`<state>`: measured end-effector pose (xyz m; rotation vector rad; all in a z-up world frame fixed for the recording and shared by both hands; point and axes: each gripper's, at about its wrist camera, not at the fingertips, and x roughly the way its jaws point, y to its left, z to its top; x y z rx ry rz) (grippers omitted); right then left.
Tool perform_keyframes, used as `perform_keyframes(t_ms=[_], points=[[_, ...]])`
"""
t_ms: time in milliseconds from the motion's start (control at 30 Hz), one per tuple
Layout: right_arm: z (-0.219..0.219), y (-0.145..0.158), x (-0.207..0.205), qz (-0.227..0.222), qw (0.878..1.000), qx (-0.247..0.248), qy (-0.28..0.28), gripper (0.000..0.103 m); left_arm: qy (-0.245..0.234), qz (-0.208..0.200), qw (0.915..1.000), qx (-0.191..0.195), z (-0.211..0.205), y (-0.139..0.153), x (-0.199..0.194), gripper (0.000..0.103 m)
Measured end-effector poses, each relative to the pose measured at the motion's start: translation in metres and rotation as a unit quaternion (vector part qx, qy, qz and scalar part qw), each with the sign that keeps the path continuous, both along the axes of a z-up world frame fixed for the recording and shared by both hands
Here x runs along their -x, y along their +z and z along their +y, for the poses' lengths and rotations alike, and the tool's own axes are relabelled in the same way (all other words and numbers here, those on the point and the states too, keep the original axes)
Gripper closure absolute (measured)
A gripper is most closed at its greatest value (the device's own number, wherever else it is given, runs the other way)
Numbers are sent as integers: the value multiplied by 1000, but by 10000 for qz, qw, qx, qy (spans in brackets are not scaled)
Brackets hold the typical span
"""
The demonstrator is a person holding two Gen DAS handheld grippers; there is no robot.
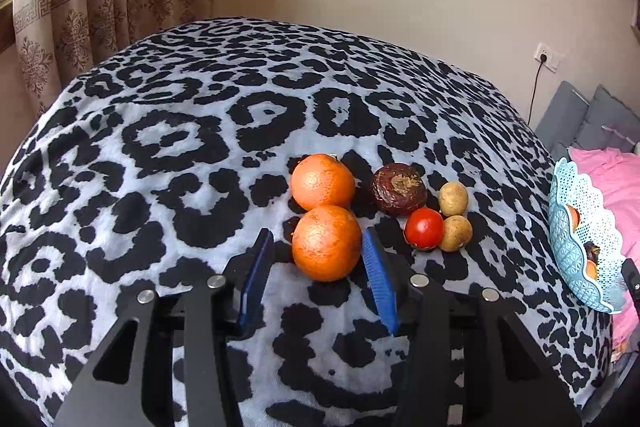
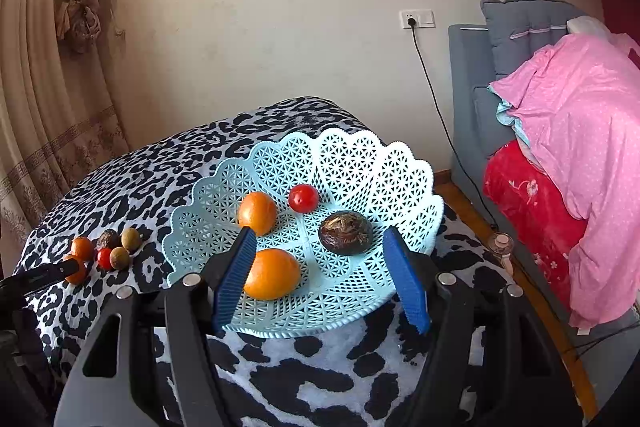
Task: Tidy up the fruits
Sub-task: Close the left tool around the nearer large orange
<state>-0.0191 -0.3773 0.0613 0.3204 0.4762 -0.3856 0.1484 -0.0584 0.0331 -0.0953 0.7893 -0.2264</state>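
Left gripper [image 1: 318, 247] straddles the near orange [image 1: 326, 242] on the leopard-print cover [image 1: 160, 155]; right blue pad looks to be touching the peel, left pad has a visible gap, so narrow but no firm clamp I can confirm. Second orange [image 1: 322, 181] sits just behind it, touching. Right of those: dark wrinkled fruit [image 1: 398, 189], red tomato [image 1: 424, 228], two small tan fruits [image 1: 453, 198] beside it. Right gripper [image 2: 320, 247] hangs mid-wide over the near rim of the pale-blue lattice basket [image 2: 360, 163], nothing between the pads. Basket holds two oranges [image 2: 272, 273], a tomato [image 2: 303, 198], one dark wrinkled fruit [image 2: 346, 231]. Far right: pink blanket [image 2: 580, 155] over a grey chair [image 2: 520, 27].
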Motion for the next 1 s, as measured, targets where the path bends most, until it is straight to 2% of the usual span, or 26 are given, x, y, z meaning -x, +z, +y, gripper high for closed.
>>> perform_keyframes(t_ms=[167,233,300,367,600,733,900,1000], points=[[0,0,0,-1,10000,5,-1,36,-58,85,9999,63,-1,-3,-3,56],[0,0,0,6,10000,9,0,36,-77,139,9999,39,-3,-5,-3,58],[0,0,0,8,10000,16,0,36,-122,139,9998,51,-3,-6,-2,66],[0,0,0,4,10000,26,-11,36,-101,101,9999,56,-3,-5,0,66],[5,1,2,-25,9998,195,-67,36,153,-431,9989,-36,1,8,16,66],[7,4,-1,96,9994,319,-40,36,322,-546,9980,34,7,13,19,66],[25,18,-14,216,9981,373,438,36,557,-457,9972,207,20,13,18,66],[55,30,-31,254,9920,565,1102,36,685,-441,9963,289,28,13,19,66]])
